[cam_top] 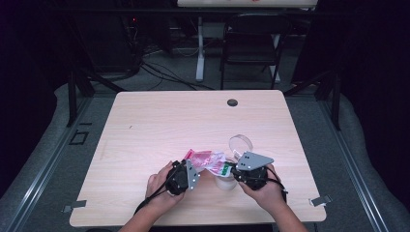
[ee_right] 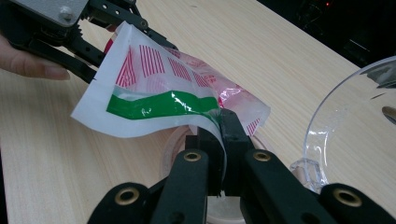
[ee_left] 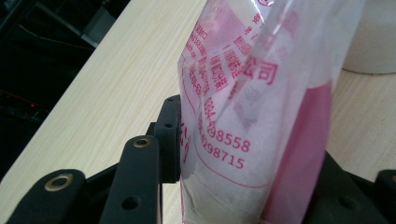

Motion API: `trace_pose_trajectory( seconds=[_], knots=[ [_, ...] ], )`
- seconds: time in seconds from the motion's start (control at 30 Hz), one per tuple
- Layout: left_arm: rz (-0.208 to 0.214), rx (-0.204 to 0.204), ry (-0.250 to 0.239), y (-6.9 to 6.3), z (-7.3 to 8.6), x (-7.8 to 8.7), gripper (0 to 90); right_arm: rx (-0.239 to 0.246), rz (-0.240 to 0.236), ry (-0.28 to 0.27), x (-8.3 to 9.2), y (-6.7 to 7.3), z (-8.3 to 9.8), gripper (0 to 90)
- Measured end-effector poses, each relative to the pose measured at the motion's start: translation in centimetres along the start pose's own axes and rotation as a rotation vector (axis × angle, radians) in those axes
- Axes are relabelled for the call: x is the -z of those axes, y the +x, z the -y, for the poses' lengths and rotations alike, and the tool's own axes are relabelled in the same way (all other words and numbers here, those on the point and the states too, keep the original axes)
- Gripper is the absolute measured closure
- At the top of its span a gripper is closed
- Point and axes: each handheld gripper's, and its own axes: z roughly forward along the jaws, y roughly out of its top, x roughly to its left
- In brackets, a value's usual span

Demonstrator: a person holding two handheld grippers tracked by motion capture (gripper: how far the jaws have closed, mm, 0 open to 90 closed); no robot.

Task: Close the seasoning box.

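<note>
your left gripper (cam_top: 186, 175) hides the pouch's (cam_top: 209, 162) lower end; its jaws pinch the crinkled pink-printed plastic pouch, held just above the pale wood desk (cam_top: 159, 125). your right gripper (ee_right: 220, 140) has its jaws pressed together on the glossy green-striped edge. a clear curved lid (ee_right: 348, 126) is cut off.

Pale wood table (cam_top: 145, 125), clear plastic lid (cam_top: 241, 143), black grommet (cam_top: 232, 102)
</note>
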Motion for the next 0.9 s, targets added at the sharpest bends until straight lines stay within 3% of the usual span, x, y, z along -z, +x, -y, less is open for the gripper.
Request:
trace_pose_trajectory(
  seconds=[0.37,0.63,0.9],
  knots=[
    [0.060,0.016,0.006,-0.4,0.1,-0.5,55.5,0.036,0.013,0.011,-0.2,0.6,-0.3,89.5],
    [0.103,0.093,-0.016,0.2,0.2,-0.3,53.5,0.035,0.013,0.008,-0.2,0.6,-0.4,89.5],
    [0.139,0.119,-0.048,0.3,-0.2,0.7,49.9,0.034,0.001,-0.001,-0.4,0.6,-0.7,89.5]
  ],
)
